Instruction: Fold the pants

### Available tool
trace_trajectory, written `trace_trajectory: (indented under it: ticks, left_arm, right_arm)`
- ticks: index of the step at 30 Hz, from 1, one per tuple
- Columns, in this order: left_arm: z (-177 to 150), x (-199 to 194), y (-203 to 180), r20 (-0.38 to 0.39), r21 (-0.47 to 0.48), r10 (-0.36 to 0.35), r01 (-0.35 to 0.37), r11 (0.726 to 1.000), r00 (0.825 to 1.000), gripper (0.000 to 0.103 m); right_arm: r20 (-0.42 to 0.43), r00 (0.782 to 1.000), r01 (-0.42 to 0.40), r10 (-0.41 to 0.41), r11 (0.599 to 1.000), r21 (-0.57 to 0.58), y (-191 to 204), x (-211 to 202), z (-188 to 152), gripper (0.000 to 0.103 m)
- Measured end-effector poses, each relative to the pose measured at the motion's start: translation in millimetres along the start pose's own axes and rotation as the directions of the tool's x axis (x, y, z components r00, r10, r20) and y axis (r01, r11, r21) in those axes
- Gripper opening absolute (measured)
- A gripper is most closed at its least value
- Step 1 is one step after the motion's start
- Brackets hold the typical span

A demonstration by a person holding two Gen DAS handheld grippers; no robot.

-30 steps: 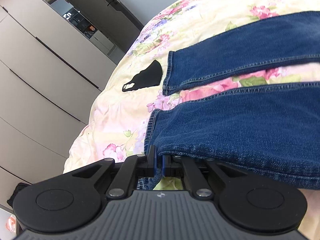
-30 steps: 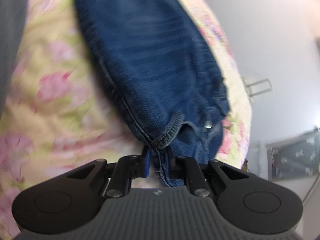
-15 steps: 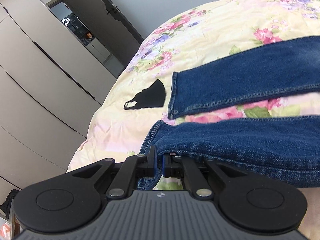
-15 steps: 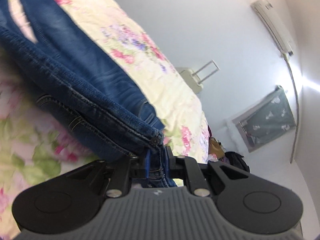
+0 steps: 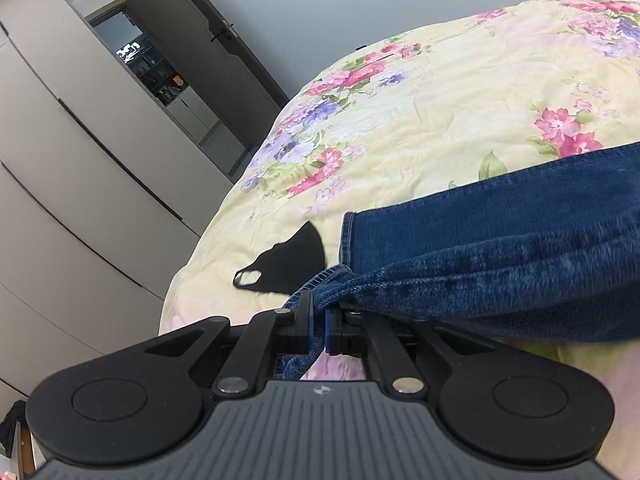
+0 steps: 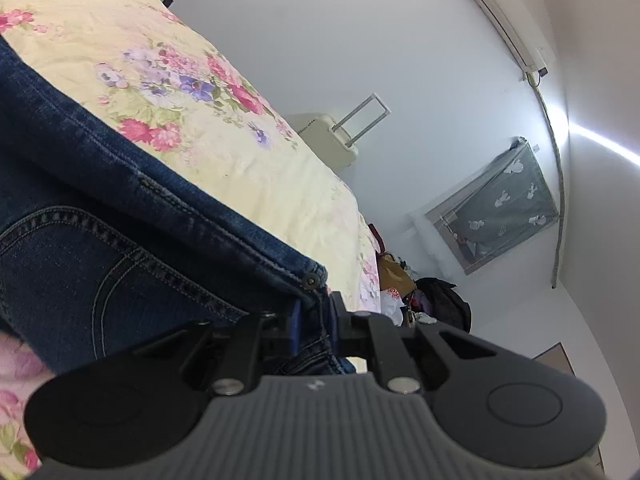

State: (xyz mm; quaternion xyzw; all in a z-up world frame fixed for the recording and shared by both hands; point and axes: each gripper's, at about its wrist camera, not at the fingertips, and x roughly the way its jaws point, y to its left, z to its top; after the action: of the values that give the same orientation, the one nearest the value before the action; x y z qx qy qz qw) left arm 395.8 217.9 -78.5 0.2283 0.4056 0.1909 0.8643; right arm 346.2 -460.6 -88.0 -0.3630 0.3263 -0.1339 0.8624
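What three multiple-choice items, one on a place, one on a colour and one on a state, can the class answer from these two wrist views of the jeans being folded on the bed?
1. Where does the black face mask lie?
A. on the floral bedspread, beside the hem of the far jeans leg
B. on the suitcase
C. inside a jeans pocket

2. What colour are the jeans?
A. black
B. dark blue
C. light grey

3. How does the left gripper stand?
A. wide open above the bed
B. shut on nothing
C. shut on the jeans

Key: 1 A, the mask rests on the bedspread just left of the hem. 2 B, the denim is dark blue in both views. 3 C, bunched denim sits pinched between its pads.
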Motion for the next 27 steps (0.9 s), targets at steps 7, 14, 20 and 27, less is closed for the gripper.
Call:
trace_trajectory:
  ticks: [7,14,20,27]
  left_arm:
    - [45.6,61.2,-44.9,-0.037,0.080,0.039,-0.036,0.996,0.999,0.005]
    - [73.4,117.9,-84.1,-0.078,0.147,0.057,-0.045,0.988,0.995,0.005]
    - [73.2,149.8,-95.9,-0.120,0.166,0.053,-0.033,0.986,0.991,0.036]
    - [59.8,135.2,-47.6,-0.099,-0.011,-0.035,0.034,0.999,0.994,0.084]
  right_arm:
    - [-0.102,0.995,-0.005,0.006,1.000,0.010,29.2,108.2,40.7,0.007]
    - [-0.201,0.978,-0.054,0.052,0.999,-0.007,74.5,193.1,44.2,0.007]
    - [-0.243,0.968,-0.068,0.067,0.998,0.005,100.6,233.7,41.1,0.009]
    - [-0.246,0.969,-0.014,0.039,0.995,0.103,88.9,226.5,35.8,0.041]
